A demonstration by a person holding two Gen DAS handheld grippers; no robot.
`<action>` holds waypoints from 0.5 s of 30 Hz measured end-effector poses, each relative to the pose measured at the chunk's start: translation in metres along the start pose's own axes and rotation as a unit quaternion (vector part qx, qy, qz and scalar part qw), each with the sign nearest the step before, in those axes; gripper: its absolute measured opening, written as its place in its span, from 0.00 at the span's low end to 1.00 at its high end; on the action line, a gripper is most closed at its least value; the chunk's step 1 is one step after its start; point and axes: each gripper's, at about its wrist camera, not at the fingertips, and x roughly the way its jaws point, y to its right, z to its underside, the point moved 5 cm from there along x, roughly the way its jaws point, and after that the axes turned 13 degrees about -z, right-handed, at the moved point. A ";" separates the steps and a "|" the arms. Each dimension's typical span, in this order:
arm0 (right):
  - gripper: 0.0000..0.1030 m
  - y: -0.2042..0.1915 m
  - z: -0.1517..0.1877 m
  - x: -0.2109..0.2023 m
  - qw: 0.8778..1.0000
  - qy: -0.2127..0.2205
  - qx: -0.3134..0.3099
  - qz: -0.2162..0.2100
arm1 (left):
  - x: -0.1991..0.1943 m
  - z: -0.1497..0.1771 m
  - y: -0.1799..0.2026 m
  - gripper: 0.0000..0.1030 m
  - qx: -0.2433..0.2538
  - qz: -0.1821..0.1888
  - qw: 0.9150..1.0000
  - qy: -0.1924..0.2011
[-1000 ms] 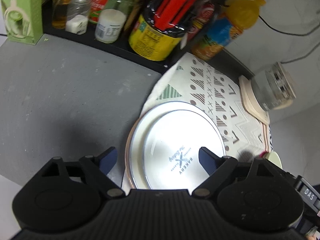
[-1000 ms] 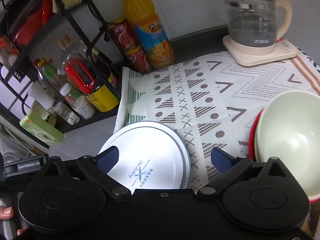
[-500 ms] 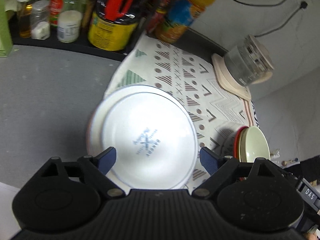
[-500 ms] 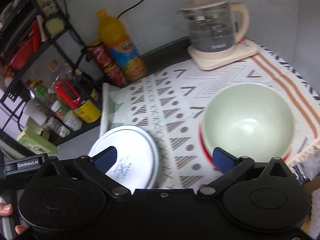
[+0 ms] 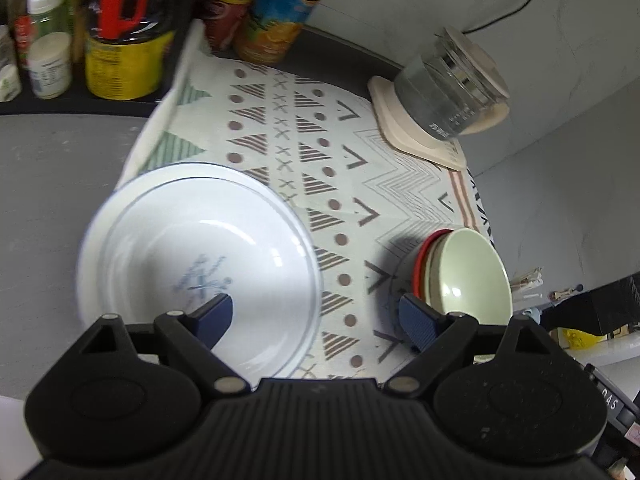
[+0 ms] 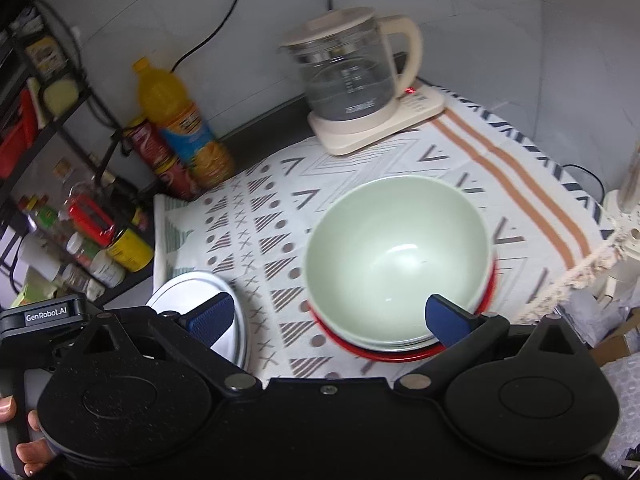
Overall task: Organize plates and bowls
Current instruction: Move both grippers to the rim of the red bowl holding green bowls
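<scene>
The left gripper (image 5: 316,318) is held with its jaws spread wide and nothing between them; the patterned cloth (image 5: 320,148) is seen through the gap. Its one blue finger is set over the white plate (image 5: 192,256), the other just beside the bowl stack (image 5: 460,276). The right gripper (image 6: 328,316) is likewise spread and empty, and is held above the near rim of the bowl stack (image 6: 400,256).

One white plate is counted with certainty, lying flat, face up, on the cloth's edge by the grey counter (image 5: 52,184); its print is blurred. A second rim beneath it cannot be made out. In the stack, a pale green bowl is seen on top, mouth up, with a red rim at the bottom and at least one pale rim between; the exact count is not readable. One kettle (image 6: 352,80) is stood on its base at the cloth's far end. One orange bottle (image 6: 180,128) and two red cans (image 6: 160,160) are placed beside the rack (image 6: 44,128), whose contents are blurred and partly cut off.
</scene>
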 end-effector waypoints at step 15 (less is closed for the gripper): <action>0.99 0.079 -0.029 -0.006 0.999 0.003 0.043 0.033 | 0.041 -0.009 0.079 0.85 0.008 0.025 1.000 -0.012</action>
